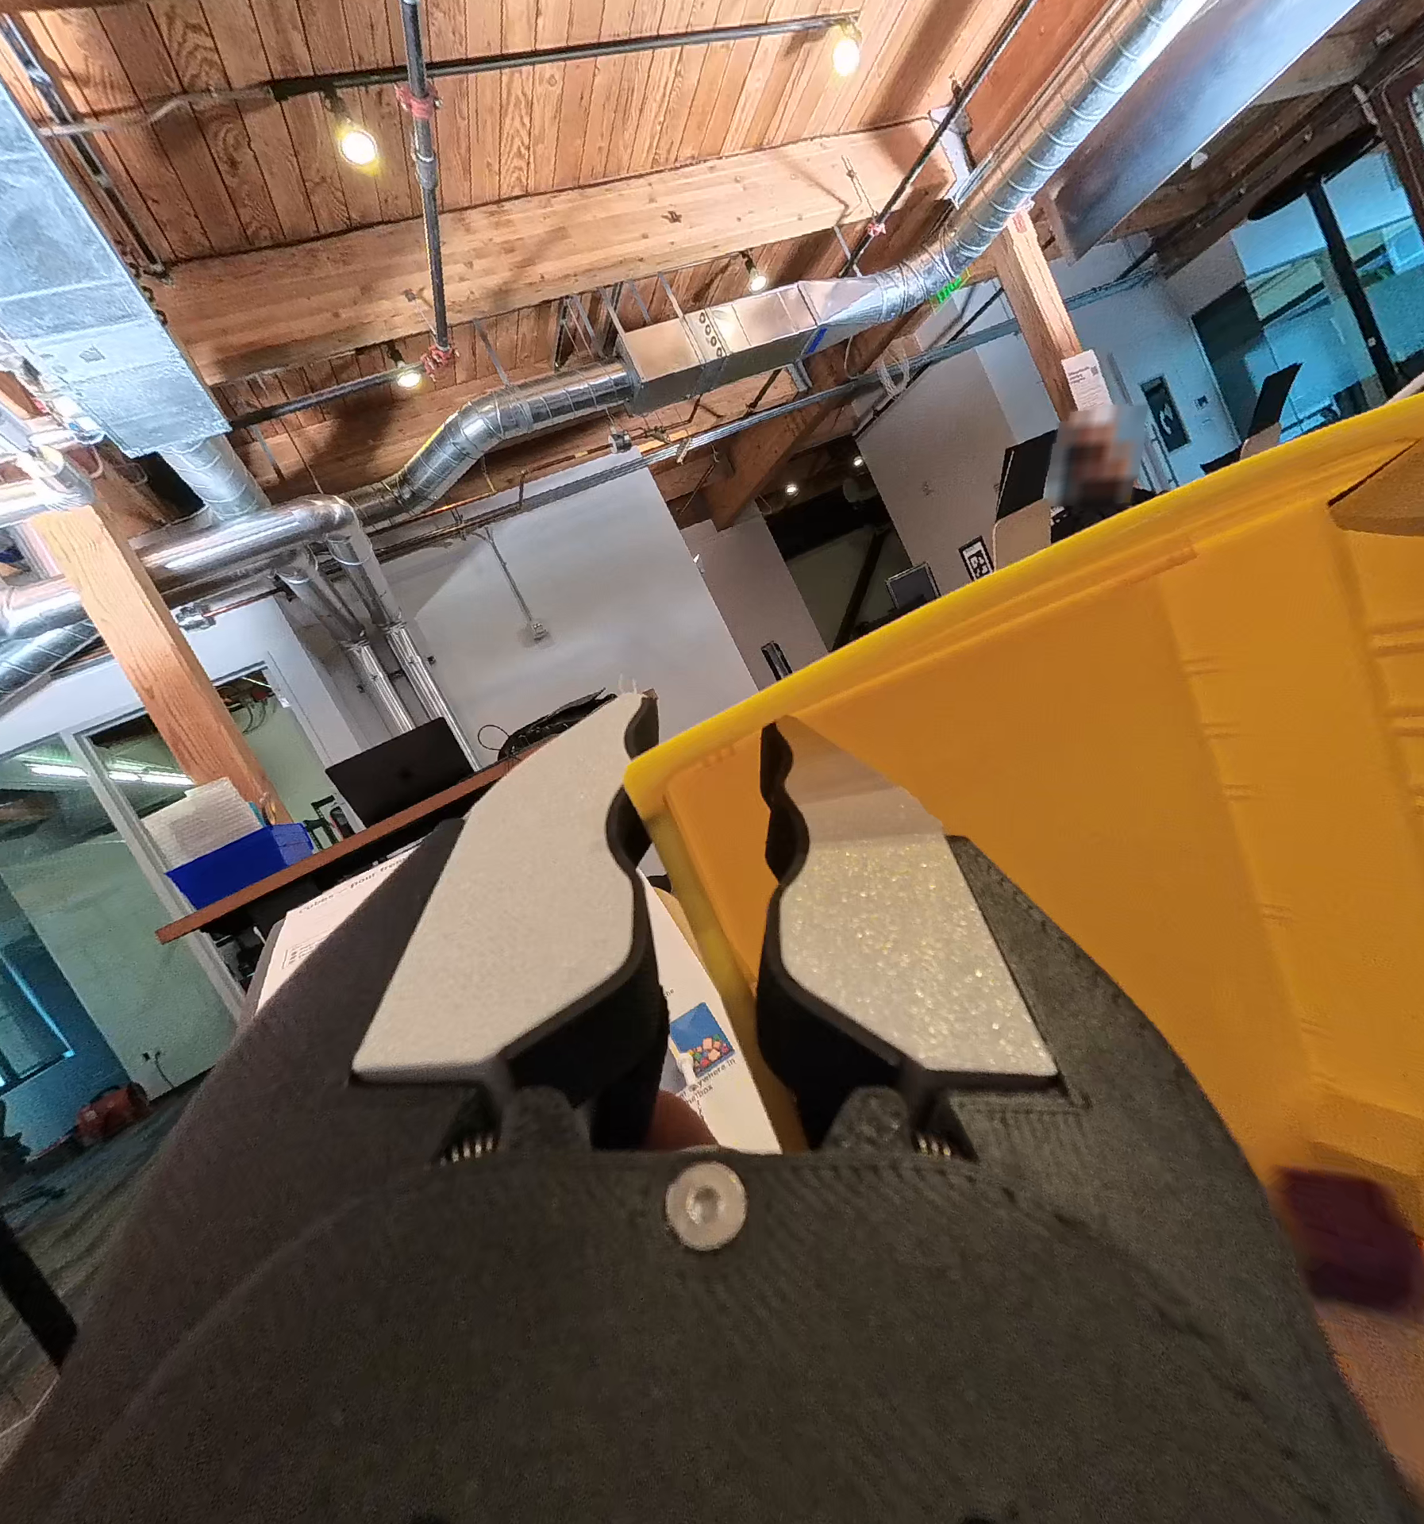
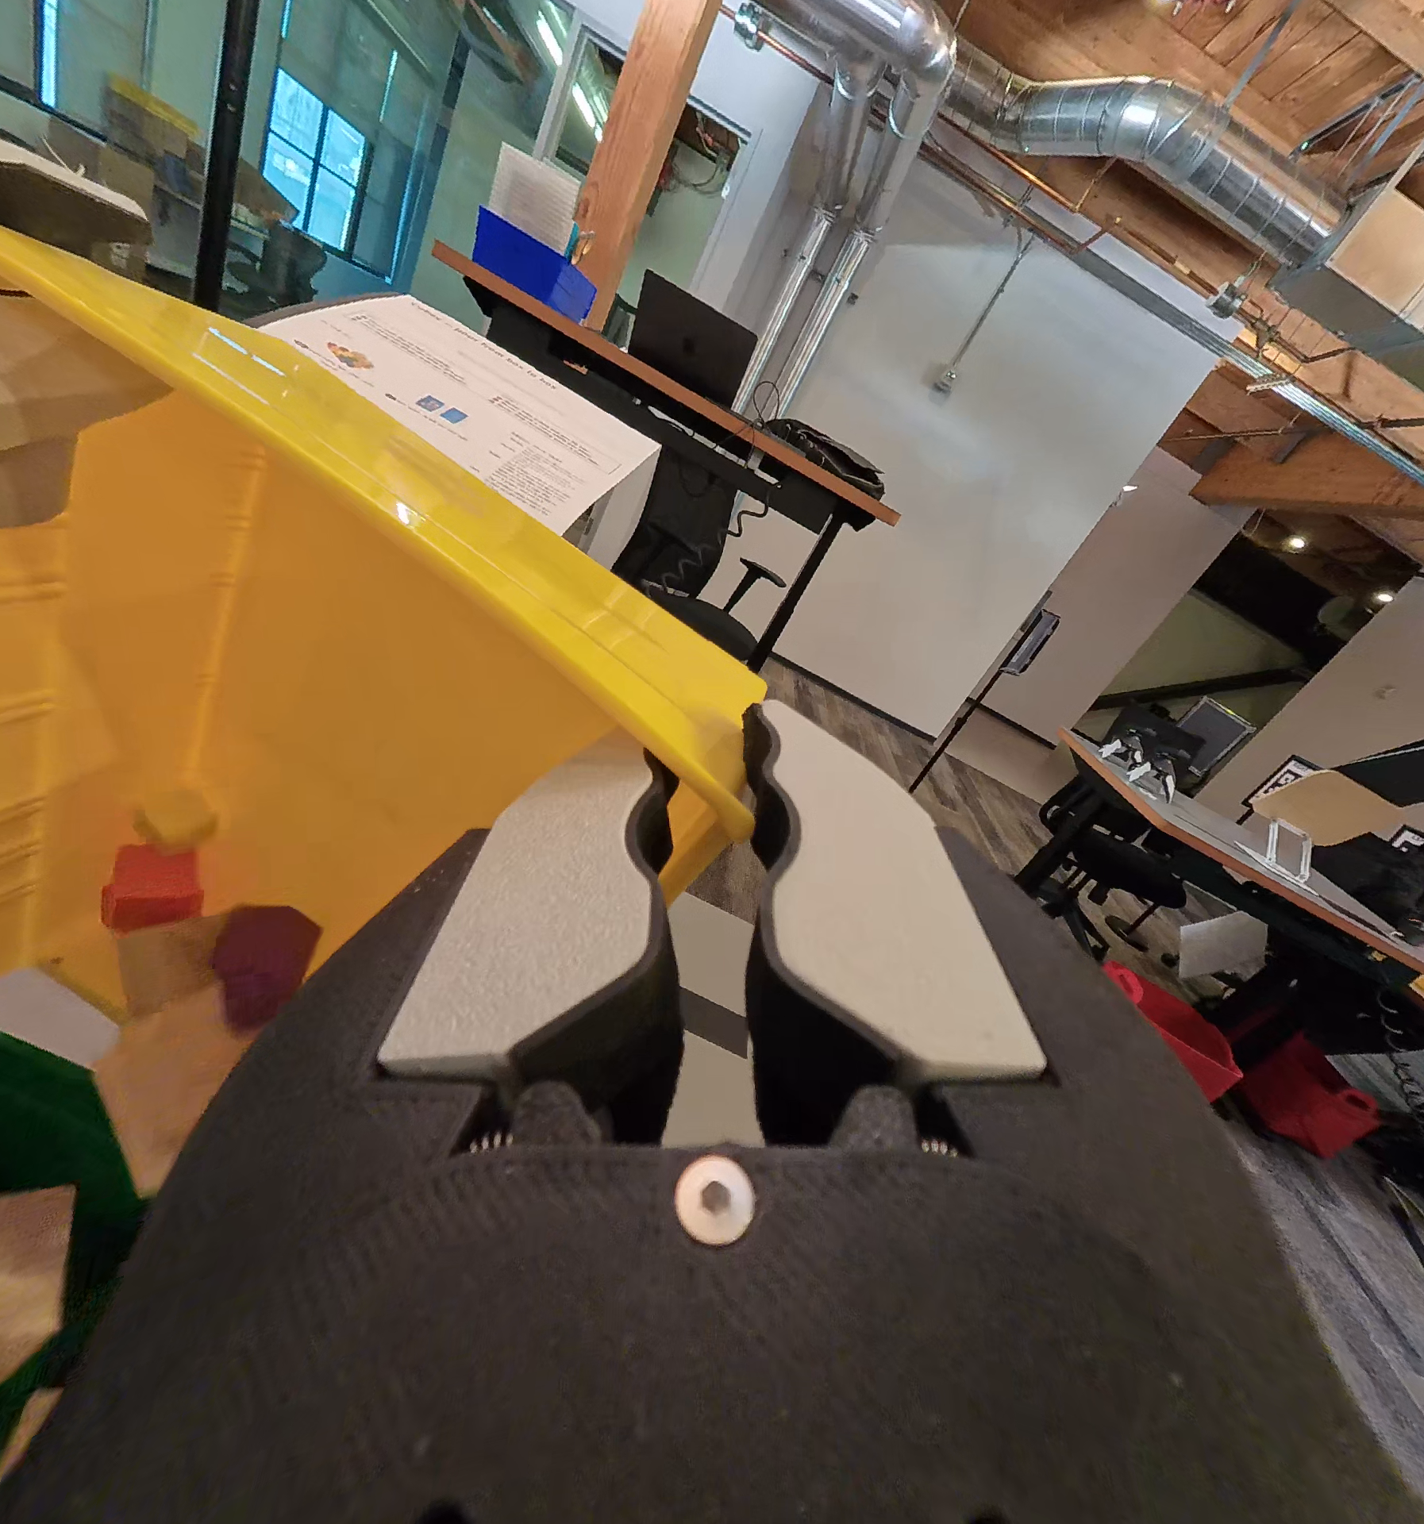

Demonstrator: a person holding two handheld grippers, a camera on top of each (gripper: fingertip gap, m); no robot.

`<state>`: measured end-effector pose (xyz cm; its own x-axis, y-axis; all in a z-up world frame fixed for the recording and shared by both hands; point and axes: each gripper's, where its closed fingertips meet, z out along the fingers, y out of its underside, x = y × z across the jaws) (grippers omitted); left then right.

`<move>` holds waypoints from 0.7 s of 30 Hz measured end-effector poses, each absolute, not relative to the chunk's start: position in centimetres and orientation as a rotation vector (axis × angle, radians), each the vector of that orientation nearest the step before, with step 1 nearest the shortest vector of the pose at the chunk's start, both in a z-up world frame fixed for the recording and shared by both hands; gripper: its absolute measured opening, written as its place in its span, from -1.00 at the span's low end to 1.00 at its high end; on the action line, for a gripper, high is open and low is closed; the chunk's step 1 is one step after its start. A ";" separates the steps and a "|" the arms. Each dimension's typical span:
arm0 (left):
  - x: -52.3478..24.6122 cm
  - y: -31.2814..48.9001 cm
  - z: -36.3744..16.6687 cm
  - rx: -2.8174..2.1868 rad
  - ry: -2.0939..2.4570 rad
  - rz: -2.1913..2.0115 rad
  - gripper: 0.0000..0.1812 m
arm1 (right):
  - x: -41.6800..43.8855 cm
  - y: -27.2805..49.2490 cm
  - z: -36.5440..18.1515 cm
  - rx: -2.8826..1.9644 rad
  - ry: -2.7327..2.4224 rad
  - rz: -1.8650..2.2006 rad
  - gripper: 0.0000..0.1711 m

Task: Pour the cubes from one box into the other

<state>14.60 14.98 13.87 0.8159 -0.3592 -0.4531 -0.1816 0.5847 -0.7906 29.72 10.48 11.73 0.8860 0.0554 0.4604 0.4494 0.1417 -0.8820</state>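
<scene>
A yellow plastic box (image 1: 1104, 825) is held tipped up between both grippers. My left gripper (image 1: 704, 767) is shut on the box's left wall, one finger outside and one inside. My right gripper (image 2: 709, 775) is shut on the box's right rim (image 2: 527, 569). Cubes tumble out, blurred: a dark purple cube (image 1: 1352, 1237) at the lower right of the left wrist view; a red cube (image 2: 152, 886), a yellow cube (image 2: 173, 816), a purple cube (image 2: 267, 965) and wooden cubes (image 2: 164, 965) in the right wrist view. A green box (image 2: 24, 1154) lies below at the lower left.
A white instruction sheet (image 2: 478, 412) lies behind the box. A desk with a blue bin (image 2: 531, 264) and a laptop (image 2: 696, 346) stands beyond. Another desk (image 2: 1269, 866) with red bins (image 2: 1236, 1064) under it is at the right. A person is far off.
</scene>
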 end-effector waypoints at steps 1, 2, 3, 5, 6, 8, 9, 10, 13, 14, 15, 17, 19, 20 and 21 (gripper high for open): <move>14.5 14.9 13.9 -0.952 0.632 -0.110 -0.74 | 29.7 10.5 11.7 -1.410 -0.435 -0.294 -0.88; 14.5 14.9 13.9 -0.948 0.630 -0.109 -0.74 | 29.6 10.4 11.7 -1.406 -0.436 -0.294 -0.88; 14.5 14.8 14.0 -0.946 0.628 -0.110 -0.74 | 29.6 10.3 11.8 -1.403 -0.435 -0.294 -0.88; 14.4 14.6 14.2 -0.936 0.625 -0.108 -0.74 | 29.6 10.2 12.0 -1.394 -0.435 -0.291 -0.88; 14.4 14.5 14.4 -0.932 0.622 -0.107 -0.74 | 29.6 10.1 12.1 -1.391 -0.435 -0.294 -0.87; 14.4 14.5 14.5 -0.932 0.619 -0.110 -0.73 | 29.5 10.1 12.3 -1.388 -0.436 -0.299 -0.87; 14.4 14.4 14.6 -0.927 0.620 -0.108 -0.73 | 29.5 10.0 12.3 -1.386 -0.437 -0.299 -0.88; 14.4 14.4 14.6 -0.924 0.620 -0.108 -0.73 | 29.5 10.0 12.4 -1.384 -0.438 -0.302 -0.87; 14.3 14.1 14.9 -0.919 0.614 -0.114 -0.73 | 29.5 9.6 12.8 -1.377 -0.438 -0.307 -0.88; 14.3 13.9 15.1 -0.915 0.613 -0.114 -0.73 | 29.4 9.5 12.9 -1.373 -0.439 -0.309 -0.88; 14.2 13.7 15.2 -0.909 0.611 -0.113 -0.73 | 29.4 9.3 13.0 -1.369 -0.440 -0.311 -0.87; 14.1 13.4 15.3 -0.909 0.608 -0.117 -0.73 | 29.2 9.0 13.2 -1.363 -0.443 -0.314 -0.87; 13.9 13.0 15.6 -0.901 0.601 -0.118 -0.73 | 29.0 8.6 13.4 -1.354 -0.445 -0.319 -0.87; 13.7 12.7 15.7 -0.896 0.598 -0.119 -0.73 | 28.9 8.3 13.6 -1.348 -0.447 -0.317 -0.87; 13.6 12.4 15.8 -0.892 0.595 -0.123 -0.73 | 28.8 8.1 13.7 -1.343 -0.449 -0.319 -0.87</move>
